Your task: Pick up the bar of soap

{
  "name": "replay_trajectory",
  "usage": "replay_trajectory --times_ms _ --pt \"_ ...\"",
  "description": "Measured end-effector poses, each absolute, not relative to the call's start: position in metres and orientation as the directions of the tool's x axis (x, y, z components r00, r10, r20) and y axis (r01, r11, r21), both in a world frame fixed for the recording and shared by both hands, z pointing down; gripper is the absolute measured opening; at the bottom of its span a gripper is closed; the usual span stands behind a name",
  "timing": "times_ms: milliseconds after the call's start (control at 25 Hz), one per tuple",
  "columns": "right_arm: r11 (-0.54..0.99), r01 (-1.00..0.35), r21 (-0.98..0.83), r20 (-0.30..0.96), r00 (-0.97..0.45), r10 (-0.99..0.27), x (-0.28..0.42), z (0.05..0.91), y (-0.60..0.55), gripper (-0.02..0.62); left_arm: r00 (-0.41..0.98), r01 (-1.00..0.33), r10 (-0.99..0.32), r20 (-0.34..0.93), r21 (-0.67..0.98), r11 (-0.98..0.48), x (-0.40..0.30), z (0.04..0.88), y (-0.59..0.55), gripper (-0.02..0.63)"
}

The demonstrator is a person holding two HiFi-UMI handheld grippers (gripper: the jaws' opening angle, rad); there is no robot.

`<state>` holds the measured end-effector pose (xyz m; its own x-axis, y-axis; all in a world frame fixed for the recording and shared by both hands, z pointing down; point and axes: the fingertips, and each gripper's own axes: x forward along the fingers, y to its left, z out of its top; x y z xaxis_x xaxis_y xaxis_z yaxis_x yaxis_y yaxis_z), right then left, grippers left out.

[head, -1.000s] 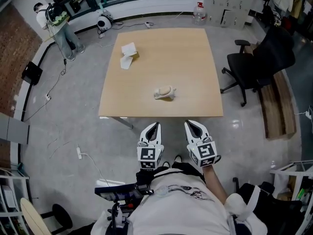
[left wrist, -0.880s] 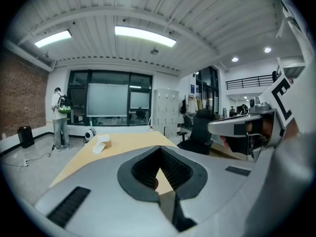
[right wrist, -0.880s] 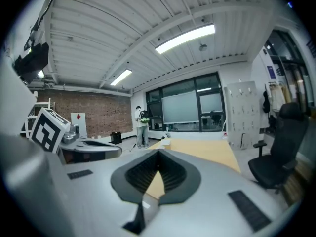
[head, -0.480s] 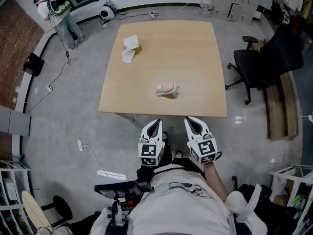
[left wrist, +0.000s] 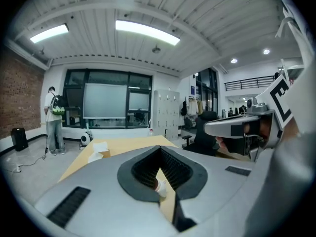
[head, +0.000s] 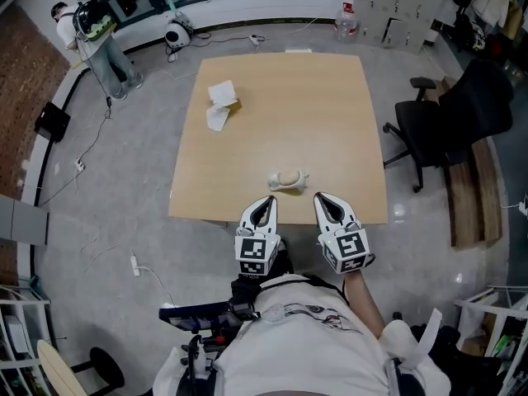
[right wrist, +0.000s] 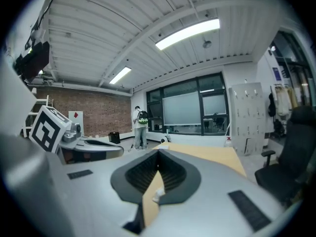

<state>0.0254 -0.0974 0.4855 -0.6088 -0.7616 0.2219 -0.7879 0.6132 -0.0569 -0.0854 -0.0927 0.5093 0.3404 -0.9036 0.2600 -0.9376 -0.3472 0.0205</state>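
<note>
A cream bar of soap (head: 286, 176) lies on a small white dish near the front edge of the light wooden table (head: 330, 114). My left gripper (head: 264, 202) hovers at that edge, just left of and in front of the soap, jaws shut and empty. Just right of the soap, my right gripper (head: 323, 198) is level with it, also shut and empty. In the left gripper view the closed jaws (left wrist: 159, 150) fill the lower frame, and a bit of the soap dish (left wrist: 161, 186) shows through the slit. The right gripper view shows the same past its closed jaws (right wrist: 158, 153).
A white crumpled tissue and small box (head: 220, 100) sit at the table's far left. A black office chair (head: 450, 110) stands right of the table. A person with a backpack (head: 92, 31) stands far left. Cables and a power strip (head: 134, 260) lie on the grey floor.
Both grippers have come forward from the floor in front of the table to its front edge, so the soap now lies just ahead, between their tips. Both jaws stayed shut.
</note>
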Motion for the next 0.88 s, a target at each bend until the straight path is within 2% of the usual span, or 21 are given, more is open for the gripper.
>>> replay_trajectory --times_ms 360,640,880 --pt "0.630 -0.775 -0.045 0.246 -0.620 -0.745 -0.019 0.490 -0.150 0.005 0.348 -0.935 -0.893 0.286 0.041 -0.352 -0.125 0.518 -0.144 0.002" --pt "0.637 -0.769 -0.046 0.275 -0.623 -0.732 -0.046 0.495 -0.176 0.005 0.404 -0.908 -0.844 0.354 0.045 -0.416 -0.137 0.536 -0.168 0.002" --pt "0.638 -0.768 -0.060 0.315 -0.621 -0.718 -0.042 0.509 -0.186 0.005 0.433 -0.888 -0.798 0.420 0.044 -0.459 -0.129 0.559 -0.180 0.002"
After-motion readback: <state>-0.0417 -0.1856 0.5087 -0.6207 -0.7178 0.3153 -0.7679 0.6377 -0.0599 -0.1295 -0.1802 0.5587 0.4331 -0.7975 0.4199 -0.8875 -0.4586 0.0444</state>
